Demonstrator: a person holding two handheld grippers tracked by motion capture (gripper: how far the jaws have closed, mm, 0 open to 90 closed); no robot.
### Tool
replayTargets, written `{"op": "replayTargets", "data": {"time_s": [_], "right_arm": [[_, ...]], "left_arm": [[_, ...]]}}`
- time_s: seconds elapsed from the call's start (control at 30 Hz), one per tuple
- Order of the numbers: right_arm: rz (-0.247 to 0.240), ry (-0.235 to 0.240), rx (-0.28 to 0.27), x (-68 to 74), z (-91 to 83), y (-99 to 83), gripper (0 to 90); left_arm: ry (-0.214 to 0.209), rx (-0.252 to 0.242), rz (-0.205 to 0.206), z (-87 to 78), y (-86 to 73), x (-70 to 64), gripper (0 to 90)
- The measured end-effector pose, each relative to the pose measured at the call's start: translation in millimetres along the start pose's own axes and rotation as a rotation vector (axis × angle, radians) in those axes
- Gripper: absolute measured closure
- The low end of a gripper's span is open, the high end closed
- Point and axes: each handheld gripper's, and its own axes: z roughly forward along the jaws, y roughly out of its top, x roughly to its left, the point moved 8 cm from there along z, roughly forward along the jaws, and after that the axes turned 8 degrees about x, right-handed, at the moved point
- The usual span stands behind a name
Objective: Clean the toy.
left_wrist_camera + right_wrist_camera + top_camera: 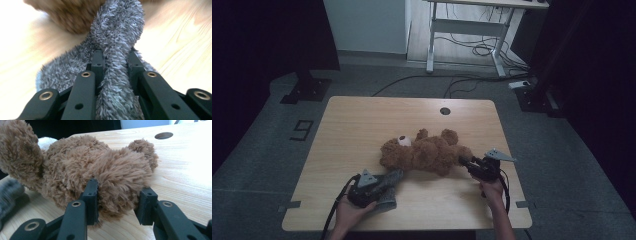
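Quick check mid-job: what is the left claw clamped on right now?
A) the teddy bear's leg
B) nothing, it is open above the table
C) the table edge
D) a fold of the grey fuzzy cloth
D: in the left gripper view the left claw has its jaws pressed on either side of a ridge of the grey fuzzy cloth, while the right claw grips the teddy bear.

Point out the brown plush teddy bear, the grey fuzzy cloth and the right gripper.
Brown plush teddy bear (427, 154), high view, belly.
Grey fuzzy cloth (117, 32), left gripper view, raised fold.
Right gripper (117, 202), right gripper view, between fingertips.
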Motion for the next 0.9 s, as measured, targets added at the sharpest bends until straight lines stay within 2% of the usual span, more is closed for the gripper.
{"op": "replayTargets", "data": {"time_s": [0.03, 0.17, 0.2, 0.23, 0.27, 0.3, 0.33, 0.37, 0.4, 0.6, 0.67, 0.7, 0.77, 0.83, 0.87, 0.9], "right_arm": [[0.001, 0.001, 0.0, 0.1, 0.0, -0.1, 60.4], [0.006, 0.005, 0.001, 0.0, 0.4, -0.3, 60.4], [0.008, 0.007, 0.001, 0.0, 0.4, -0.3, 60.4], [0.008, 0.007, 0.001, 0.1, 0.3, -0.3, 60.4], [0.008, 0.007, 0.001, 0.1, 0.3, -0.3, 60.4], [0.009, 0.009, 0.001, 0.1, 0.3, -0.3, 60.4], [0.012, 0.011, 0.001, -0.1, 0.5, -0.6, 60.5], [0.015, 0.014, 0.001, -0.3, 0.8, -1.0, 60.4], [0.018, 0.017, 0.001, -0.5, 1.2, -1.5, 60.5], [0.022, 0.014, 0.0, -0.6, 1.8, -1.2, 60.6], [0.021, 0.015, 0.002, -0.5, 1.6, -1.8, 60.6], [0.029, 0.018, 0.001, 0.1, 1.4, -3.4, 60.5], [0.028, 0.018, 0.003, 0.1, 1.5, -4.7, 60.5], [0.026, 0.015, 0.003, 0.1, 1.6, -4.5, 60.6], [0.026, 0.014, 0.001, 0.0, 1.8, -4.1, 60.6], [0.026, 0.013, 0.001, -0.1, 1.9, -4.1, 60.6]], "left_arm": [[-0.002, -0.039, -0.017, -12.4, 6.2, 3.6, 73.2], [0.016, -0.127, -0.025, -38.9, 26.5, 4.6, 73.2], [0.016, -0.127, -0.025, -38.9, 26.5, 4.6, 73.2], [0.023, -0.165, -0.024, -47.6, 37.7, 2.6, 73.2], [0.023, -0.165, -0.024, -47.6, 37.7, 2.6, 73.2], [0.026, -0.189, -0.015, -52.4, 52.9, 1.1, 73.2], [0.026, -0.189, -0.015, -52.4, 52.9, 1.1, 73.2], [0.023, -0.194, -0.009, -50.8, 70.6, 0.2, 73.2], [0.02, -0.194, -0.001, -47.9, 79.9, -0.2, 73.2], [0.013, -0.172, 0.033, -17.3, 122.8, -6.0, 73.2], [0.01, -0.172, 0.034, -12.5, 128.0, -8.0, 73.2], [0.008, -0.177, 0.04, -3.4, 138.4, -12.6, 73.1], [0.01, -0.181, 0.045, 6.1, 147.5, -16.2, 73.1], [0.012, -0.159, 0.05, 18.4, 151.0, -19.2, 73.1], [0.012, -0.159, 0.05, 18.4, 151.0, -19.2, 73.1], [0.03, -0.128, 0.063, 30.6, 148.2, -20.7, 73.1]]}}
